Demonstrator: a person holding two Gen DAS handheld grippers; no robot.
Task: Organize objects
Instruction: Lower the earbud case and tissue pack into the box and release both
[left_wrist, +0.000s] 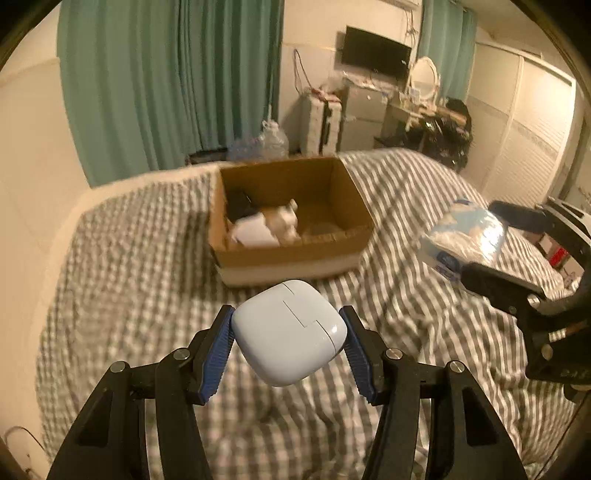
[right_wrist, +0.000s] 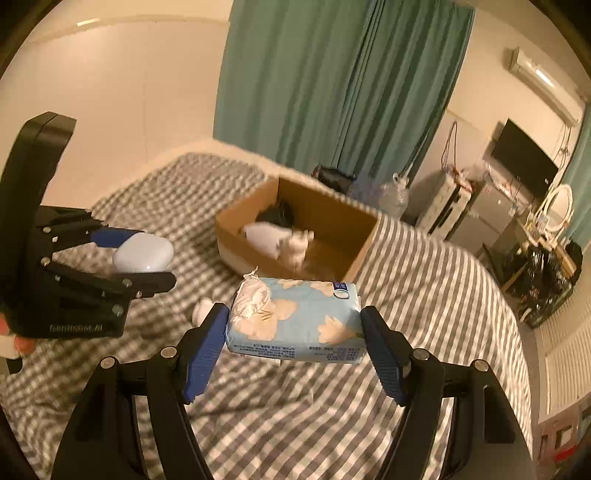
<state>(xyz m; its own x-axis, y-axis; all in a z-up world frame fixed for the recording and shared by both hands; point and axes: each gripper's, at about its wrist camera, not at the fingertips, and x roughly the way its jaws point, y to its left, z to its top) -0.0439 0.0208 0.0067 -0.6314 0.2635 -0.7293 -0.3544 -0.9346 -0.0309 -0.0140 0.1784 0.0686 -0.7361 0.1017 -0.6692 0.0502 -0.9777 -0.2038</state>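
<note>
The left gripper (left_wrist: 288, 332) fingers pinch a white case (left_wrist: 290, 332) and the right gripper (right_wrist: 295, 325) fingers pinch a tissue pack (right_wrist: 295, 317), both held clear of the bed (right_wrist: 295, 424), likely for dropping into the box (left_wrist: 291, 254) beyond the fingertips.

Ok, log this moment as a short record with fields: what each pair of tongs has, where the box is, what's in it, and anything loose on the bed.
left tongs: shut on a pale blue case, held above the bed
right tongs: shut on a tissue pack, also held above the bed
box: open cardboard, on the striped bedcover, beyond both tongs
box contents: a dark item, a white item, a pale fluffy item; too blurred to name
loose on bed: a small white thing by the right tongs
</note>
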